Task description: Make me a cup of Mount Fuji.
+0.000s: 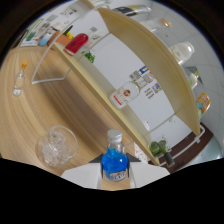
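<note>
Gripping the blue bottle between the fingers above the wooden counter

The gripper (115,176) was closed on the blue bottle (115,162), both fingers pressing its lower body; the glass bowl (56,145) stood just beside. The bottle was judged rigid, smooth, liquid-heavy and likely slippery, so the body grip suited it better than the capped neck
</note>
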A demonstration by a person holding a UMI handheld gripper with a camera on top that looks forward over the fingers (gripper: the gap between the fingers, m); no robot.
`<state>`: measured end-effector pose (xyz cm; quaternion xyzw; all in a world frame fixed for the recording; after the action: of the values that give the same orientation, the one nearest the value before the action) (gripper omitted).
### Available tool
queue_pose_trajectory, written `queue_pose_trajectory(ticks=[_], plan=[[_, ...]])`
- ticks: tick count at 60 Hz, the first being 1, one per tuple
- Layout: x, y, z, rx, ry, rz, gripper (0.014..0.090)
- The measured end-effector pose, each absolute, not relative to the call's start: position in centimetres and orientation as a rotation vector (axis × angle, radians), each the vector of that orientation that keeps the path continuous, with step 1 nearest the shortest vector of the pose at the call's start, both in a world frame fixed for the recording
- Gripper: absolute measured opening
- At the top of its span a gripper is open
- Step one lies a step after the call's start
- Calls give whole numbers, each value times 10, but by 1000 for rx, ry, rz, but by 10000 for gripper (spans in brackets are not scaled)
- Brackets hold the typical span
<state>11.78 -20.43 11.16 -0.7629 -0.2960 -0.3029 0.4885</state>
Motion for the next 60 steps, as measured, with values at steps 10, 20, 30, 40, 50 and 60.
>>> queue_pose_trajectory(ticks=[10, 20, 30, 40, 50, 60], plan=[[112, -197, 114, -1670, -1095, -1037, 363], [105, -196, 118, -1468, -1383, -1257, 360], [108, -192, 116, -1391, -1527, -1386, 361], [107, -191, 120, -1411, -1503, -1358, 361], [100, -202, 150, -1539, -1245, -1095, 364], [102, -218, 188, -1645, -878, -657, 367]])
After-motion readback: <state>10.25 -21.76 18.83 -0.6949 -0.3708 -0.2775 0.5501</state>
